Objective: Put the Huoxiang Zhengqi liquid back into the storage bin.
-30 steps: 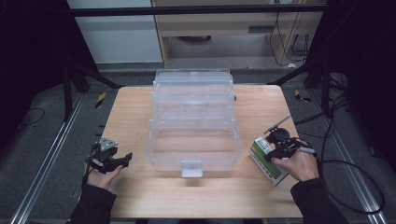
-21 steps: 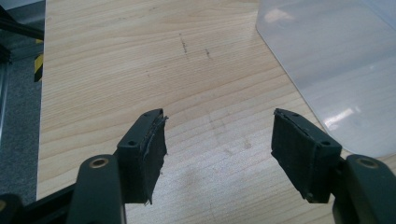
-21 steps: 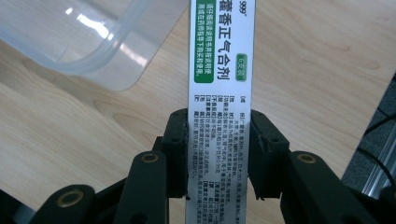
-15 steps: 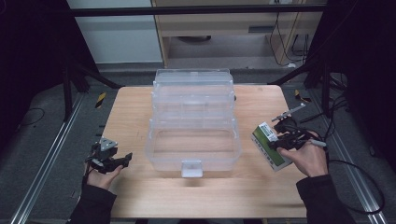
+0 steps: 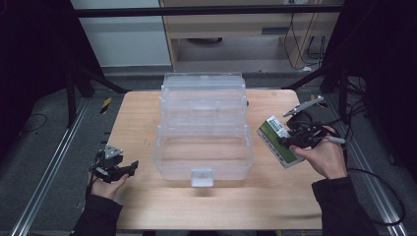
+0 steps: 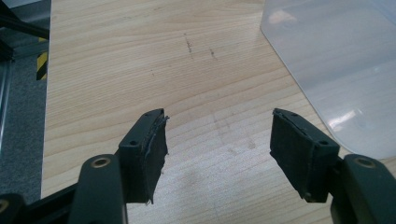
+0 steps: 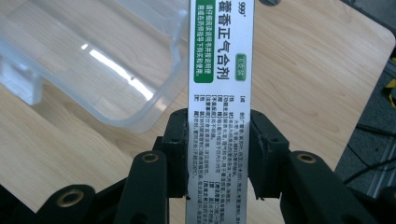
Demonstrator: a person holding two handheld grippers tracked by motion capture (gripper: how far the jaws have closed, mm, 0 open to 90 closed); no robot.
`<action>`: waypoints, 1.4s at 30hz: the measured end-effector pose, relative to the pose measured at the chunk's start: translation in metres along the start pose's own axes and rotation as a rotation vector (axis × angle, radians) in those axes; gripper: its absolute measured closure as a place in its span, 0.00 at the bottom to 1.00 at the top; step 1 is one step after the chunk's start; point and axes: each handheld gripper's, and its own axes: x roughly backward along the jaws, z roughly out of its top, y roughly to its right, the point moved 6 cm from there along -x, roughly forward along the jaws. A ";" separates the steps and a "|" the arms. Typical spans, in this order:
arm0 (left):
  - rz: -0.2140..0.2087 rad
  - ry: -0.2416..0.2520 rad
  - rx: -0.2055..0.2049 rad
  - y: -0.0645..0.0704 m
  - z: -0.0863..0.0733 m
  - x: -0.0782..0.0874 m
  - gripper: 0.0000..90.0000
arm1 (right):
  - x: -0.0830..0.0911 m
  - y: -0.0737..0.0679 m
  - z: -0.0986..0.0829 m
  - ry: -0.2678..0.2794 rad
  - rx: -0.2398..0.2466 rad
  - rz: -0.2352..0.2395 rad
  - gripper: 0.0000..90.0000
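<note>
A clear plastic tiered box (image 5: 202, 132) stands open in the middle of the wooden table (image 5: 133, 118). My right gripper (image 5: 290, 139) is shut on a green and white medicine carton (image 5: 278, 141), held just right of the box and above the table. In the right gripper view the carton (image 7: 219, 70) runs up between the two jaws of that gripper (image 7: 218, 154), with the box's corner (image 7: 93, 70) to the left. My left gripper (image 5: 127, 169) rests near the table's front left edge, open. In the left gripper view this gripper (image 6: 217, 144) has bare wood between its pads.
The box's front latch (image 5: 202, 177) faces the person. A grey tool (image 5: 304, 106) lies at the table's right edge behind the right hand. Cables (image 5: 373, 172) trail off the right side. Dark frame posts and a cabinet (image 5: 236, 29) stand behind the table.
The right gripper has lifted the carton and carried it slightly back and toward the box, tilting it. The left gripper has stayed put.
</note>
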 end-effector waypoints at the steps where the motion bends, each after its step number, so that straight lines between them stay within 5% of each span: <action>1: -0.001 0.000 0.000 0.000 0.000 0.000 0.39 | 0.001 -0.001 0.002 0.005 0.008 0.005 0.71; 17: -0.003 0.000 0.001 0.000 0.000 0.000 0.39 | 0.004 -0.026 0.037 0.047 0.138 0.088 0.71; 28: -0.003 -0.002 0.002 -0.001 -0.001 -0.001 0.39 | -0.008 -0.047 0.065 0.055 0.246 0.152 0.71; 42: -0.004 -0.007 0.005 -0.002 -0.002 -0.002 0.39 | -0.032 -0.061 0.076 0.031 0.376 0.235 0.71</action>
